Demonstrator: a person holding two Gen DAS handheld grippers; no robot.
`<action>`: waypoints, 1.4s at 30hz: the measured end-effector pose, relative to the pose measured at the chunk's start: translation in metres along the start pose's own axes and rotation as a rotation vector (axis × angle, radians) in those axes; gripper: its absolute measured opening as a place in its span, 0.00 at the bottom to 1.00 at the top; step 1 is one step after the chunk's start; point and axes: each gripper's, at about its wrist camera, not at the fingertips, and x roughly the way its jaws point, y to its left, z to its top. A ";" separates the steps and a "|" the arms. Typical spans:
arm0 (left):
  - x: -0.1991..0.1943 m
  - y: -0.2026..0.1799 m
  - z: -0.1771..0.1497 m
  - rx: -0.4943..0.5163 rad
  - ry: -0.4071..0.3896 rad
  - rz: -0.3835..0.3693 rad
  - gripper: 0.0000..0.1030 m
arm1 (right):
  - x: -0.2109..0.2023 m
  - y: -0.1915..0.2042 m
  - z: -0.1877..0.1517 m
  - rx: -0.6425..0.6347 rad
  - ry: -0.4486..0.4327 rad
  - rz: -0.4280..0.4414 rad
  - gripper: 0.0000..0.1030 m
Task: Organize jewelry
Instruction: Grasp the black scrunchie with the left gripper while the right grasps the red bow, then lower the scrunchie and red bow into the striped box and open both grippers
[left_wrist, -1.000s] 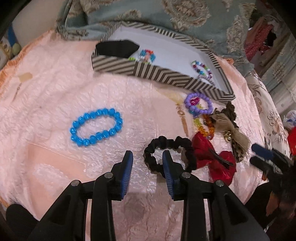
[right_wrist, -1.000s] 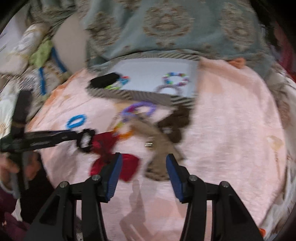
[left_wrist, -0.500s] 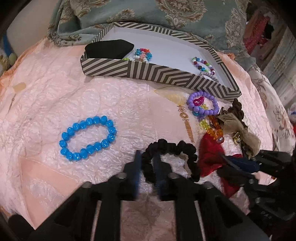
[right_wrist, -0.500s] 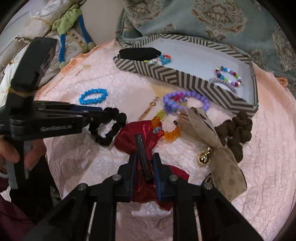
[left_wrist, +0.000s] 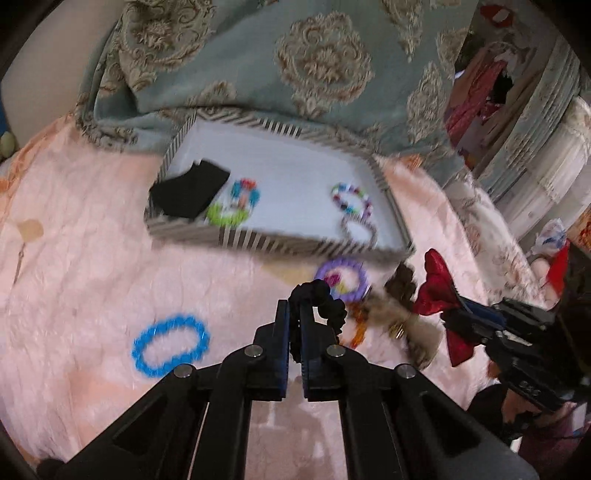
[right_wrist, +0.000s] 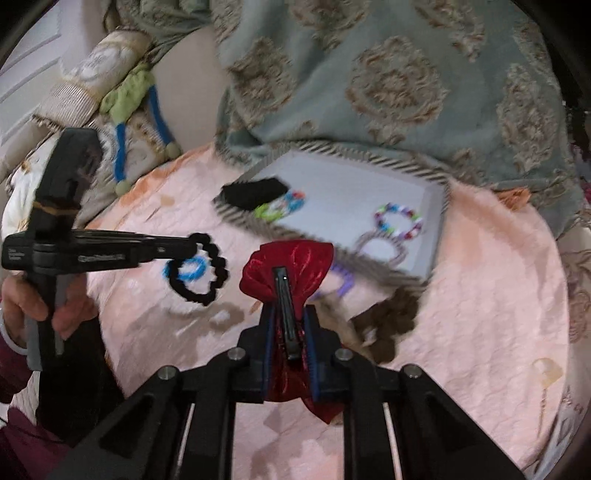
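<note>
Since a second ago both items were clamped and lifted off the pink bedspread (left_wrist: 92, 258): black scrunchie (left_wrist: 319, 295) pinched in left gripper (left_wrist: 293, 332), red bow (right_wrist: 291, 269) in right gripper (right_wrist: 290, 332), both carried near the striped tray's (left_wrist: 280, 242) front edge, drop-off likely next.

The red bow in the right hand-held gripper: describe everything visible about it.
The red bow is a shiny, crinkled, satin-like hair bow with a dark metal clip running along its middle. The right hand-held gripper is shut on the clip and the bow's centre, so one lobe fans out beyond the fingertips and the other hangs below them. It is lifted off the pink bedspread, in front of the striped tray. Nothing else appears to touch it.
</note>
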 end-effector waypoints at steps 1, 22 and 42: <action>0.000 -0.002 0.006 0.001 -0.007 0.002 0.00 | 0.000 -0.005 0.004 0.009 -0.007 -0.011 0.14; 0.101 0.002 0.139 -0.016 0.010 0.067 0.00 | 0.130 -0.091 0.113 0.073 0.026 -0.170 0.15; 0.134 0.022 0.134 -0.008 0.018 0.222 0.15 | 0.179 -0.114 0.117 0.002 0.065 -0.309 0.33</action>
